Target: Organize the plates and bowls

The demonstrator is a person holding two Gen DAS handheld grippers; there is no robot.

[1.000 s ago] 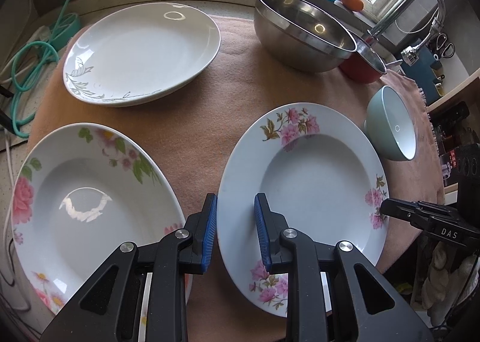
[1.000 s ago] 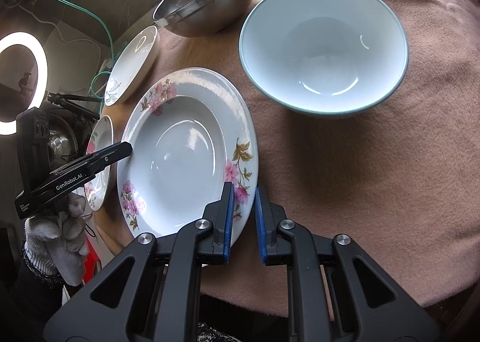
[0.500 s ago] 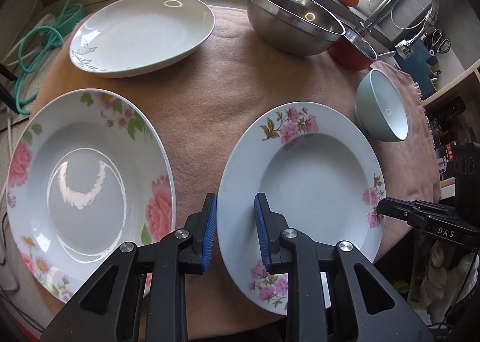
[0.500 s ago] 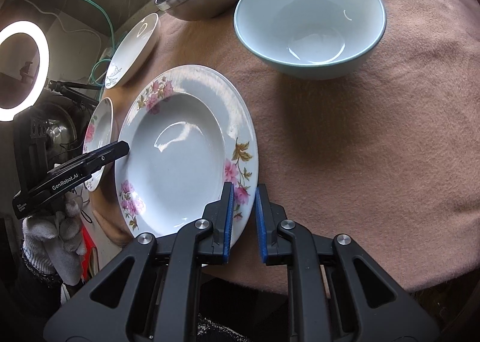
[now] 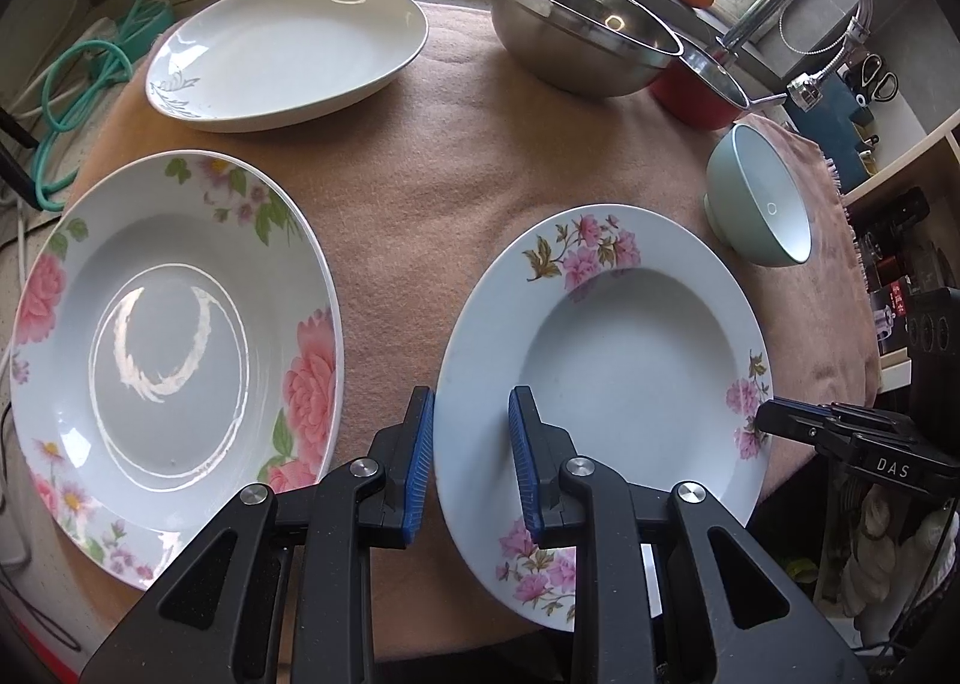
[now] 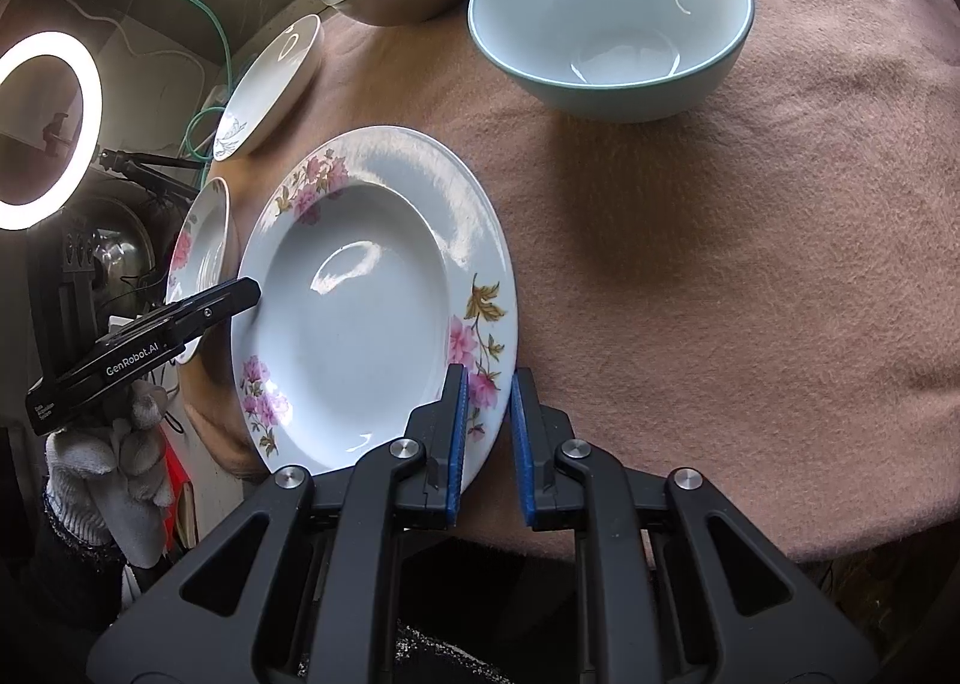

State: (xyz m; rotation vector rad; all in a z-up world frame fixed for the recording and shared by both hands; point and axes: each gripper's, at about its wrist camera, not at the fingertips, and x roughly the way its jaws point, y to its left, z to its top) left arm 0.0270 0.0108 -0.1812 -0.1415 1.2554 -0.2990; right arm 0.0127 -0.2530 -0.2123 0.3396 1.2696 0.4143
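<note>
Left gripper pitched steeply downward, blue pads clamped on a plate rim at the table's near edge. Right gripper likewise angled down, pads gripping the opposite rim. A gloved hand carries the left gripper.

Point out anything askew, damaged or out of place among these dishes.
Nothing looks chipped or spilled. The one oddity: the pink-flowered plate juts past the cloth's near edge, pinched at opposite rims by both hand-held grippers, left and right.
</note>
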